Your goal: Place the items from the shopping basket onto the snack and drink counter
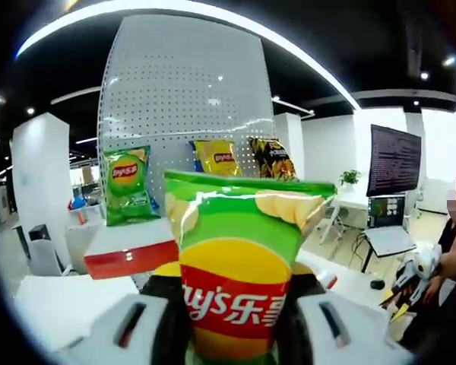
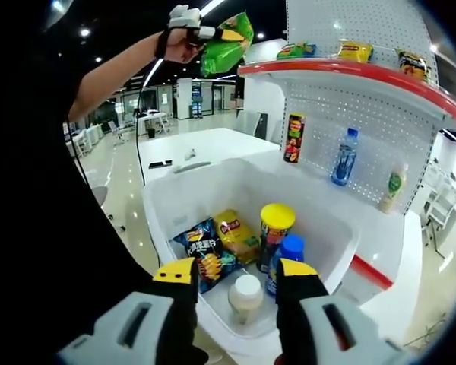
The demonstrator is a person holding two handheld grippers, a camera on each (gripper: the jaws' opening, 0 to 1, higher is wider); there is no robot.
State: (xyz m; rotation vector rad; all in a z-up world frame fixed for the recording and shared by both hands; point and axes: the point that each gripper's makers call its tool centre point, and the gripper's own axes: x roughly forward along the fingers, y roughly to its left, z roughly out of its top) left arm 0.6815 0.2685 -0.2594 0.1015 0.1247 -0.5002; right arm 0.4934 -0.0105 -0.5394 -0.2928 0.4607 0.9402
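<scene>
The left gripper (image 1: pixel 232 315) pinches a green chip bag (image 1: pixel 239 258) by its lower part, raised before the top shelf (image 2: pixel 349 76). The bag looks light, puffy and crushable, so the crimped edge is probably the safest hold. The right gripper (image 2: pixel 235 285), jaws spread and empty, hangs over the basket (image 2: pixel 175 201), below the shelf, holding a can (image 2: pixel 275 228), bottles and packets.
</scene>
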